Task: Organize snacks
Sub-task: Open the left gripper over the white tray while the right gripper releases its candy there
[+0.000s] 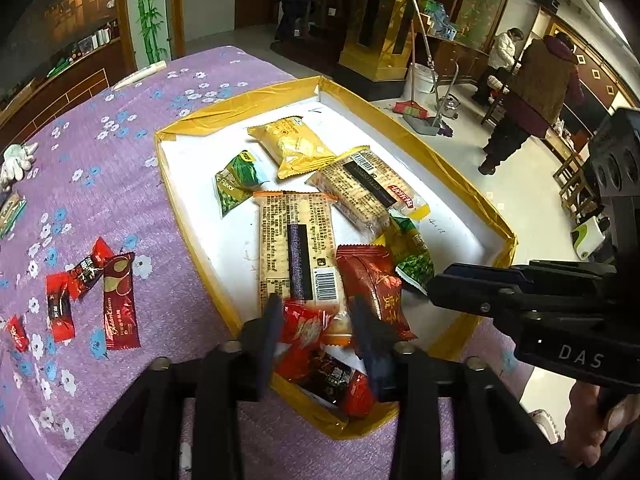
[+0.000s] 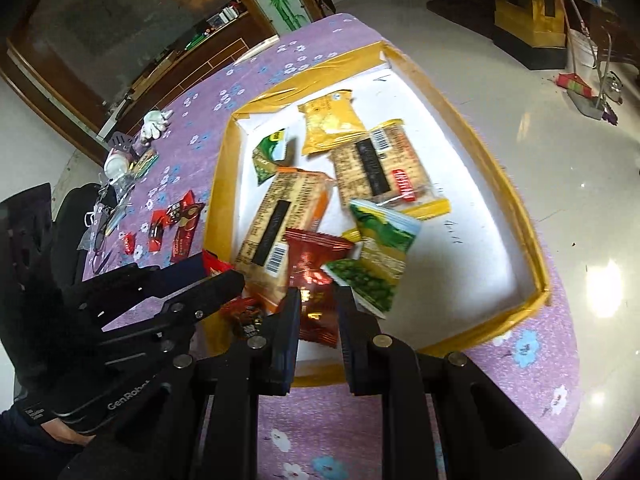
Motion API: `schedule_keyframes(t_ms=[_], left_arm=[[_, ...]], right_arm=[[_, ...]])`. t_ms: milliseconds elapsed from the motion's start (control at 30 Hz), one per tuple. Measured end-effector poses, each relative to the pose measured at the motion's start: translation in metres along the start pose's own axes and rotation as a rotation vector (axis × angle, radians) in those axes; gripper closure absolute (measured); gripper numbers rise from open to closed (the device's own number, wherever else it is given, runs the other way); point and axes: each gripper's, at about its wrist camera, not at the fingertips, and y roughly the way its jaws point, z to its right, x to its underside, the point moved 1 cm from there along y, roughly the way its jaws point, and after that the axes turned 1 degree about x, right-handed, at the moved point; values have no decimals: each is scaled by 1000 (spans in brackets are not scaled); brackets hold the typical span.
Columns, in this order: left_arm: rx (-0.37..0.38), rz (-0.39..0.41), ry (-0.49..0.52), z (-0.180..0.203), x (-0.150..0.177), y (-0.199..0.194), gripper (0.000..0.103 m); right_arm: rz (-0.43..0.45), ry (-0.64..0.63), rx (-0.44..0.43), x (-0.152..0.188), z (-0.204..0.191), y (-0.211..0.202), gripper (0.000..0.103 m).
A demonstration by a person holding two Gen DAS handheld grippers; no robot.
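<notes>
The bright red snack packet (image 1: 304, 330) is lying between the left gripper (image 1: 318, 320) fingers at the near corner of the yellow-edged tray (image 1: 240, 108) — its jaws are standing a little apart, not squeezing it — while the right gripper (image 2: 319, 304) is hanging nearly closed over the dark red packet (image 2: 316, 272), holding nothing.

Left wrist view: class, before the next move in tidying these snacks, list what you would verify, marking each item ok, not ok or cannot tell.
1. Left gripper clear of the red packet: ok. The jaws stand apart and the packet lies loose between them.
2. Red packet inside the tray: ok, at its near corner.
3. Right gripper free: ok. It is shut with nothing in it.
4. All snacks in the tray: not ok. The dark red bar and small red candies lie on the purple cloth.
5. Room left in the tray: ok. Bare white floor shows along its sides.
</notes>
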Motion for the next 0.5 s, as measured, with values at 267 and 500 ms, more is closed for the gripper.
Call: schedule_keyframes(t_ms=[267,500], left_arm=[[-12,49,-26,-6,0,-13,43],[-58,85,-114,-39,8,-30,43]], right_arm=[[15,-34,4,-2,-6,-4,85],[6,-96,-10,-3,-30,3,85]])
